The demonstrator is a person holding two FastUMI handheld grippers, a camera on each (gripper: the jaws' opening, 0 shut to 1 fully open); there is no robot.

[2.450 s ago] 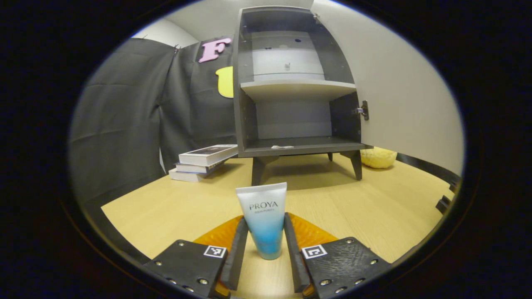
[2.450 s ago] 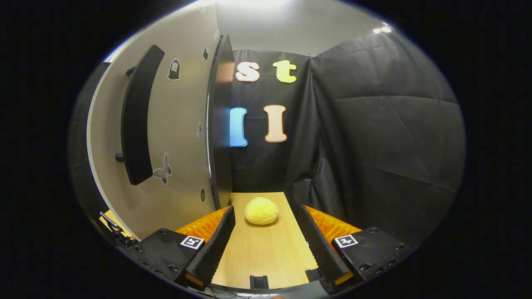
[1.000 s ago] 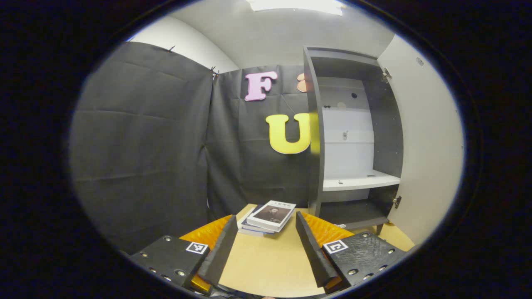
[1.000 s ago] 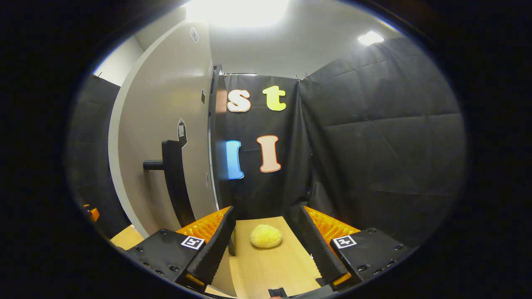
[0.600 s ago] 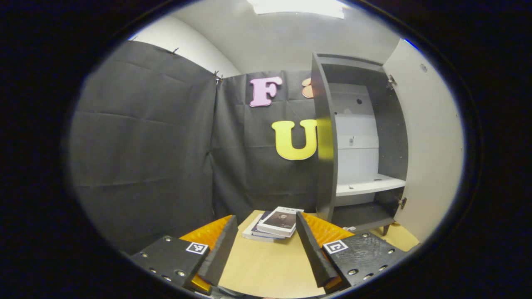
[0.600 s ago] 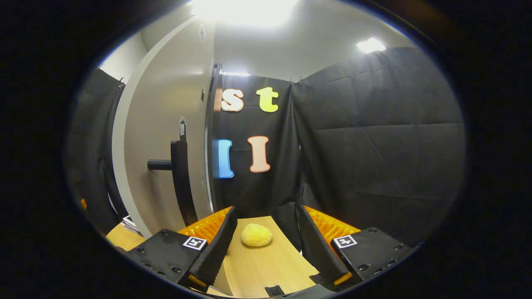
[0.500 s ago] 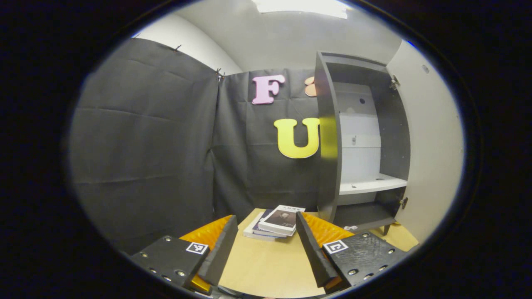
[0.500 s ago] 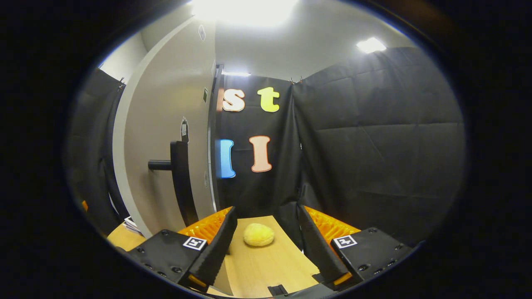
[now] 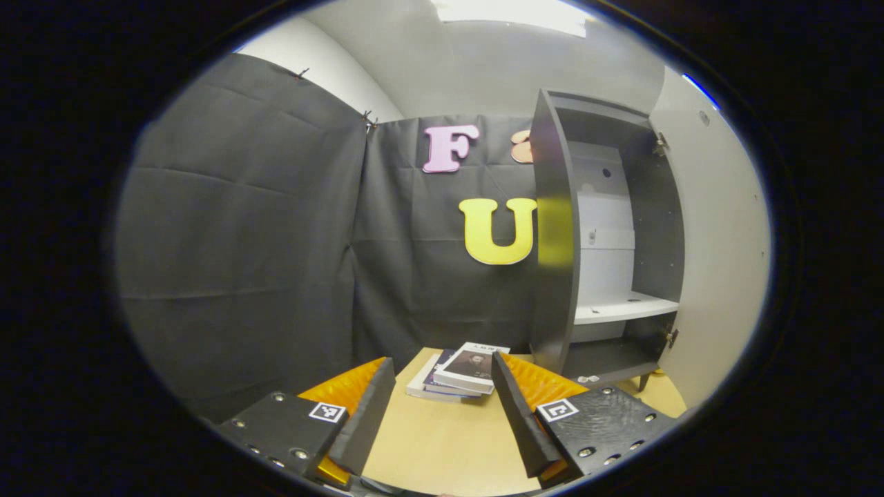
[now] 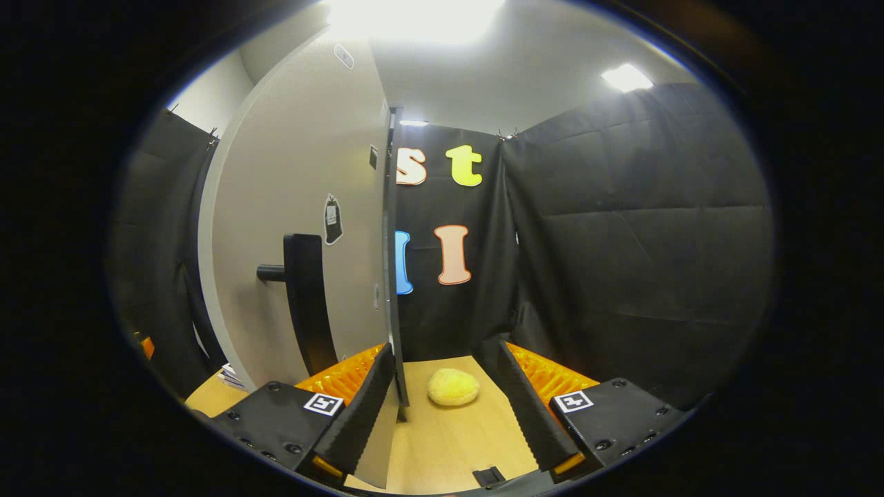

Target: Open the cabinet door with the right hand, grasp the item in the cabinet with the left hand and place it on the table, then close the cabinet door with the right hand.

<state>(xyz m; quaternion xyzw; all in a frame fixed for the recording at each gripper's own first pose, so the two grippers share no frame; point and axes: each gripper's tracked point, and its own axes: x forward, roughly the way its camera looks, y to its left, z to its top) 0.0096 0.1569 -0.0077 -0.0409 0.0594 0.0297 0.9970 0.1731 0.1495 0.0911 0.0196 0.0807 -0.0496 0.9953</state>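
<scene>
In the left gripper view the dark cabinet (image 9: 556,241) stands at the right with its inside showing: a pale shelf (image 9: 621,307) and a dark floor. Its door (image 9: 718,241) hangs wide, inner face toward me. My left gripper (image 9: 440,362) is open above the wooden table (image 9: 442,442), with nothing between its fingers. In the right gripper view the door's pale outer face (image 10: 304,207) and its black handle (image 10: 304,310) are on the left. My right gripper (image 10: 442,348) is open, and the door's free edge (image 10: 391,276) comes down just inside its left finger (image 10: 359,414).
A stack of books (image 9: 459,369) lies on the table left of the cabinet, just beyond my left fingertips. A yellow sponge-like lump (image 10: 452,386) rests on the table ahead of my right gripper. Black cloth walls close the booth behind and at both sides.
The tube that stood between my left fingers 2.5 s ago has left that view, which swung left to the books. In the right view the door edge shifted right, up to my left finger.
</scene>
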